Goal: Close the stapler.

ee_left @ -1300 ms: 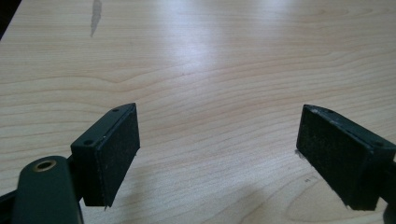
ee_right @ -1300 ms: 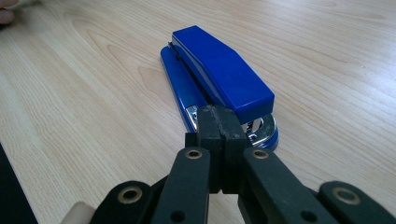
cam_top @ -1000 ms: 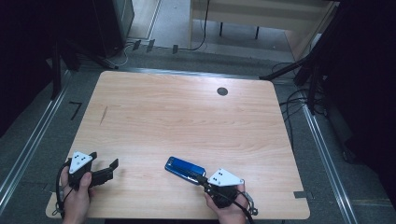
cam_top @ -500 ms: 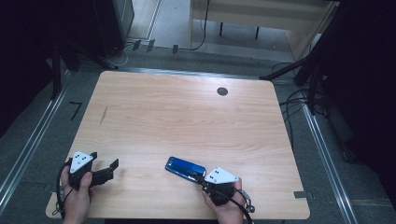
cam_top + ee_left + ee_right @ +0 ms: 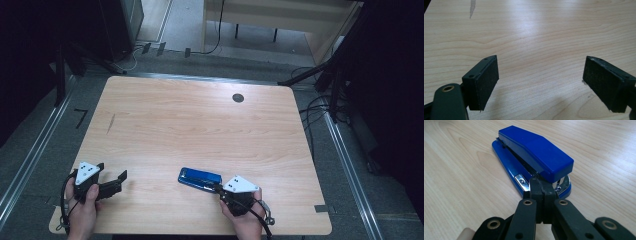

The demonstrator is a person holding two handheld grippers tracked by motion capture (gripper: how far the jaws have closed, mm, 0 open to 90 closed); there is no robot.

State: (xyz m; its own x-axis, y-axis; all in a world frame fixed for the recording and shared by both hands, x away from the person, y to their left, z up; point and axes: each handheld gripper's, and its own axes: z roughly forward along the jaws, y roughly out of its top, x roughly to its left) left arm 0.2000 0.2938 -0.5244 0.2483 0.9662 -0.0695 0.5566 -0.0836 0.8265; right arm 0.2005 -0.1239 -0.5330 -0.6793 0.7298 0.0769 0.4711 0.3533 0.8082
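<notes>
The right gripper [image 5: 543, 185] has its jaws pressed together, their tips touching the near end of the blue stapler [image 5: 534, 155]. The stapler [image 5: 200, 179] lies flat near the desk's [image 5: 200, 125] front edge. By the front left corner, the left gripper [image 5: 116, 181] is wide open, holding nothing.

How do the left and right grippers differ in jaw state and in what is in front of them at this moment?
The left gripper has its jaws spread wide apart; the right gripper has its jaws pressed together. The left gripper has nothing between its jaws except bare table; the right gripper's tips sit at the end of the blue stapler, whether touching it is unclear. Both are black, hand-held and low over the table's near edge.
</notes>
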